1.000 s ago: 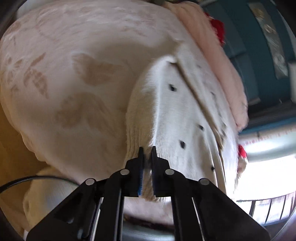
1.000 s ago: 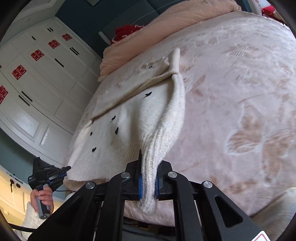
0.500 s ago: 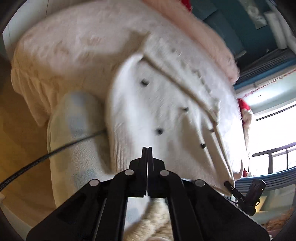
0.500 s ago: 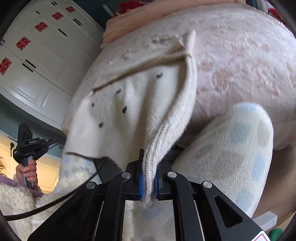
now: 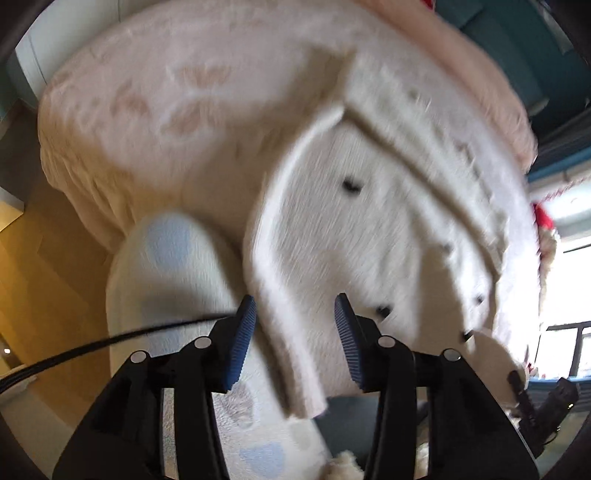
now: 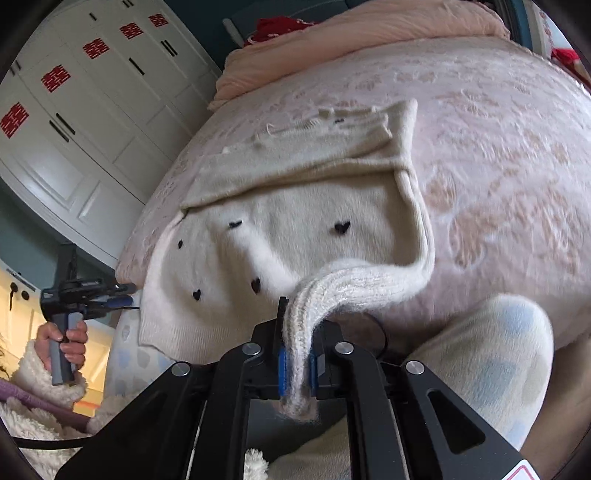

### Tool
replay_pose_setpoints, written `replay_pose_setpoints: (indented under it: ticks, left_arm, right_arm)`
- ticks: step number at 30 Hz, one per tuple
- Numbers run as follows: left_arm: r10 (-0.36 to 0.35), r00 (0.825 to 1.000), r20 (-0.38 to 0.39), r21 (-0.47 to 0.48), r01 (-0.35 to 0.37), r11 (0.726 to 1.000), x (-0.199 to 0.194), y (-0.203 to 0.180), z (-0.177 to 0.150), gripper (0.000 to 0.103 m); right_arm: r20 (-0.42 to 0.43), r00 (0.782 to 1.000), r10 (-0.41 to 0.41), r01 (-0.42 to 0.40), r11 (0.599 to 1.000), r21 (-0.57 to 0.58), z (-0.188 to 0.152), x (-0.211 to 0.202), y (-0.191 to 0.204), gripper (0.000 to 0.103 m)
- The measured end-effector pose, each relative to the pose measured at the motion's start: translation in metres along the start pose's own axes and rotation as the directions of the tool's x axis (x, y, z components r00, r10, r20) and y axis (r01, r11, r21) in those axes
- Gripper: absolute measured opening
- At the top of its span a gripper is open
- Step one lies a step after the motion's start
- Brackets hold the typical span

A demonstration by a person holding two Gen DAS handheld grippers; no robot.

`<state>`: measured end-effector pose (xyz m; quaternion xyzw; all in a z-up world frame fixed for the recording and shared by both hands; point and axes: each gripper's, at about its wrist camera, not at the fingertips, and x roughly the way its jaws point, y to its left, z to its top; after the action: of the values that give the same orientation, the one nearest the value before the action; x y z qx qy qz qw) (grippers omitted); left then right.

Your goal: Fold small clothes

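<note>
A cream knitted sweater with small black hearts (image 6: pixel 295 236) lies on the bed, its lower part hanging over the near edge; it also shows blurred in the left wrist view (image 5: pixel 369 229). My right gripper (image 6: pixel 296 365) is shut on the sweater's ribbed cuff (image 6: pixel 314 306) and holds it off the bed edge. My left gripper (image 5: pixel 293 339) is open with the sweater's hem edge (image 5: pixel 280 332) hanging between its blue pads, not touching them. The left gripper also shows at the left of the right wrist view (image 6: pixel 122 295), held in a hand.
The bed has a pale pink patterned cover (image 6: pixel 498 147) with a peach quilt (image 6: pixel 351 33) at its far end. The person's knee in fleece trousers with blue spots (image 6: pixel 491 362) is against the bed edge. White wardrobes (image 6: pixel 74 110) stand at the left. A black cable (image 5: pixel 110 339) crosses the left view.
My left gripper has opened and let go of the hem, and pulled back from the bed. My right gripper keeps its hold on the cuff and has drawn it back towards the bed edge.
</note>
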<state>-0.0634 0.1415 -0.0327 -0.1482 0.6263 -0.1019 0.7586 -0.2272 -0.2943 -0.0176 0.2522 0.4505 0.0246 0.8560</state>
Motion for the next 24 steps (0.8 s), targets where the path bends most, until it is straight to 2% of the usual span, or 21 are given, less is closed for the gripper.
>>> replay_pose_setpoints:
  ticks: [3, 6, 7, 9, 10, 13, 14, 16, 18, 21, 24]
  left_arm:
    - [0.009, 0.999, -0.031, 0.012, -0.009, 1.000, 0.018, -0.002, -0.005, 0.047]
    - [0.013, 0.999, -0.052, 0.034, -0.012, 0.999, 0.030, -0.007, -0.005, 0.046]
    - [0.019, 0.998, -0.059, 0.051, -0.016, 0.999, 0.033, -0.009, -0.006, 0.034]
    - [-0.026, 0.990, -0.136, 0.078, 0.037, 0.996, 0.043, -0.010, -0.009, 0.006]
    - [-0.053, 0.986, -0.156, 0.063, 0.063, 0.996, 0.042, -0.008, -0.013, 0.006]
    - [-0.130, 0.987, -0.096, 0.037, 0.134, 0.990, 0.007, -0.009, -0.016, 0.005]
    - [-0.180, 0.982, -0.058, 0.016, 0.181, 0.983, -0.012, -0.009, -0.011, 0.005]
    - [-0.270, 0.963, 0.018, -0.014, 0.271, 0.963, -0.045, -0.014, 0.011, 0.005]
    - [-0.328, 0.941, 0.086, 0.005, 0.329, 0.944, -0.065, -0.025, 0.041, 0.005]
    - [-0.360, 0.907, 0.219, 0.066, 0.355, 0.933, -0.085, -0.055, 0.102, 0.005]
    - [-0.333, 0.889, 0.314, 0.083, 0.324, 0.942, -0.074, -0.089, 0.162, 0.005]
  right_arm:
    - [0.009, 1.000, 0.008, -0.008, 1.000, 0.029, -0.005, 0.001, -0.003, 0.008]
    - [0.015, 1.000, 0.010, -0.010, 0.999, 0.035, -0.005, 0.003, -0.004, 0.008]
    - [0.017, 1.000, 0.011, -0.012, 0.999, 0.036, -0.006, 0.003, -0.004, 0.008]
    - [0.020, 1.000, 0.011, -0.012, 0.999, 0.042, -0.009, 0.001, -0.004, 0.009]
    - [0.025, 1.000, 0.013, -0.014, 0.999, 0.047, -0.010, -0.002, -0.004, 0.009]
    - [0.071, 0.997, 0.036, -0.041, 0.997, 0.070, -0.008, -0.016, -0.005, 0.009]
    - [0.104, 0.993, 0.057, -0.066, 0.994, 0.087, -0.001, -0.024, -0.007, 0.009]
    - [0.164, 0.983, 0.085, -0.102, 0.990, 0.095, 0.021, -0.034, -0.009, 0.009]
    - [0.233, 0.968, 0.088, -0.106, 0.992, 0.063, 0.063, -0.036, -0.010, 0.009]
    - [0.307, 0.948, 0.085, -0.102, 0.994, 0.042, 0.125, -0.021, -0.021, 0.009]
    - [0.329, 0.943, 0.040, -0.067, 0.995, 0.071, 0.184, 0.021, -0.045, 0.014]
